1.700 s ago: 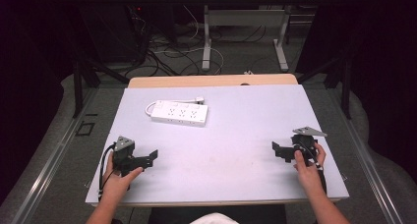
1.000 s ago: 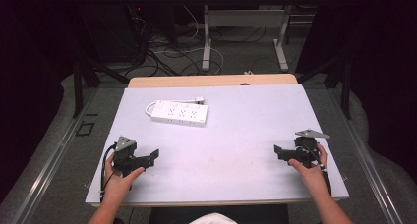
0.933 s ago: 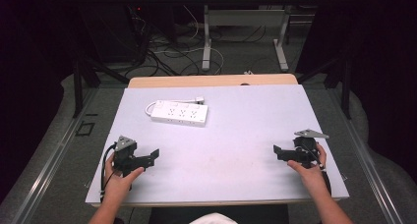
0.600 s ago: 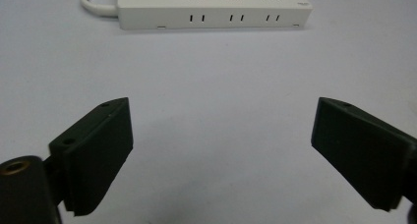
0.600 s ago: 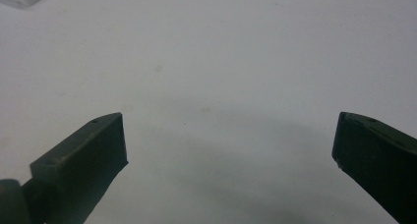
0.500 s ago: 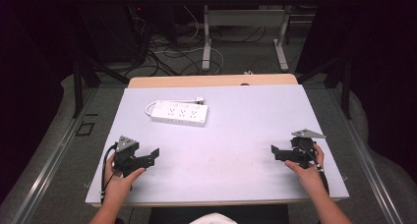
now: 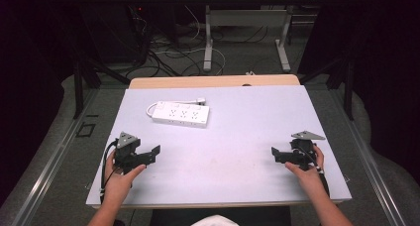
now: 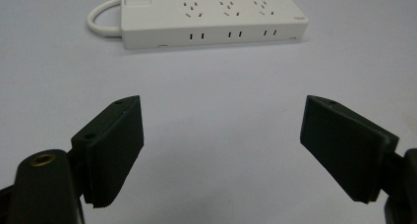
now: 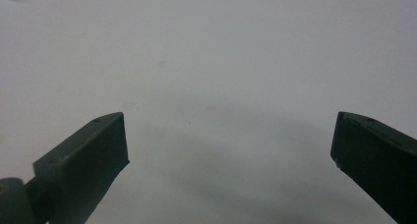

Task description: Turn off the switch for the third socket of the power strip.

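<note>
While both grippers' fingers are held open and empty, the white plastic power strip is not yet touched on the pale grey tabletop; everything is left.

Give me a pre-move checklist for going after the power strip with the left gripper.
1. Left gripper fingers apart, nothing between them: ok; they have just been closing a little.
2. Power strip lies flat, sockets up: ok.
3. Bare table between left gripper and strip: ok.
4. Strip's cord loops off its end, away from the approach: ok.
5. Right gripper open, well clear of the strip: ok.
6. Strip's switch position: cannot tell.
</note>
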Action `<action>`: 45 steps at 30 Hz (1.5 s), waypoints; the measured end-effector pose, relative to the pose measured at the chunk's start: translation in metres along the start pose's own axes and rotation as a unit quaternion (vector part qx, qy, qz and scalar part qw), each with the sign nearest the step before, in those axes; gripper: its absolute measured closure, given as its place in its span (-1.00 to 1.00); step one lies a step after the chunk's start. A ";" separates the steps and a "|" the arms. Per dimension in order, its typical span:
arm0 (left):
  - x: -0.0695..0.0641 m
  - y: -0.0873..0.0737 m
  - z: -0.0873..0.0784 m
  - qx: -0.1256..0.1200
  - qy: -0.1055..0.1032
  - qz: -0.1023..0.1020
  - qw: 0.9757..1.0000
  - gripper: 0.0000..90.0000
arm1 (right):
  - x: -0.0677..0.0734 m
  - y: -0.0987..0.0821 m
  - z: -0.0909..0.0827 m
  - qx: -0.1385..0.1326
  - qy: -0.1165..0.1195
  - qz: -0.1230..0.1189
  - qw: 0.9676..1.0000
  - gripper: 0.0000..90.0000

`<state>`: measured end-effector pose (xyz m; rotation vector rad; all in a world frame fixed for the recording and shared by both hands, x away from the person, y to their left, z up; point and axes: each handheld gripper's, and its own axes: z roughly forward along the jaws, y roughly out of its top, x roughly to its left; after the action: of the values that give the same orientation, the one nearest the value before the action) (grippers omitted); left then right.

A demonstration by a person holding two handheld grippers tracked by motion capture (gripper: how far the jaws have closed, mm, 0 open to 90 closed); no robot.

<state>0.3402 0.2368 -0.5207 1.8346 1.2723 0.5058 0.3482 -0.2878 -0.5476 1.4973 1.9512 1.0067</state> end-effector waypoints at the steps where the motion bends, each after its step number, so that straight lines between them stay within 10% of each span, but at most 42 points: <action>1: 0.001 0.004 0.001 0.003 0.002 -0.004 1.000 -0.63 | 0.000 0.000 0.000 0.001 0.000 0.003 1.000 -0.97; 22: 0.005 0.048 0.012 0.006 0.009 0.005 1.000 -0.61 | -0.002 -0.001 -0.002 0.001 -0.001 0.004 1.000 -0.92; 45: -0.032 0.108 0.031 0.012 -0.026 0.033 0.999 -0.50 | -0.003 -0.001 -0.002 0.003 0.000 0.008 1.000 -0.91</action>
<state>0.4108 0.1793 -0.4479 1.9040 1.1911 0.4776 0.3465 -0.2910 -0.5471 1.5176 1.9470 1.0082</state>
